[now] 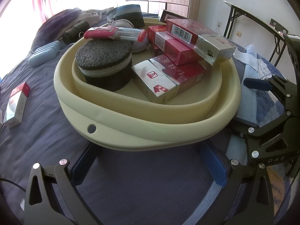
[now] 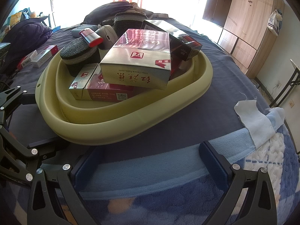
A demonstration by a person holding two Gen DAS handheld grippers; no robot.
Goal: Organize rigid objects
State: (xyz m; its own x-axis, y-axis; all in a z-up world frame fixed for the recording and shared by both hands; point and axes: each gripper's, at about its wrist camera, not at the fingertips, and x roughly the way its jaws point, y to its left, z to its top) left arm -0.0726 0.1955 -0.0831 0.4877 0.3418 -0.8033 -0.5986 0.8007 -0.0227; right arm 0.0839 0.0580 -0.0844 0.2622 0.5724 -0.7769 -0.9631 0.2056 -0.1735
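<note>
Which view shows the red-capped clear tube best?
Left wrist: the red-capped clear tube lies side-on across the round black sponge, full length visible. Right wrist sees the tube end-on, foreshortened, mostly cap.

A bed [image 1: 46, 131] under a dark blue sheet carries everything. The cream basin [image 1: 150, 131] sits directly on it. Left of the basin lies 1 red-and-silver carton [image 1: 17, 105]; in the right wrist view, 2 such cartons [image 2: 39, 55] show there. Beyond the basin rest a pale blue case [image 1: 44, 53], a dark rolled bundle [image 1: 75, 31] and heaped clothing [image 1: 61, 18]. Right of the basin lie a blue patterned blanket [image 2: 271, 159] and a white cloth scrap [image 2: 256, 123].
</note>
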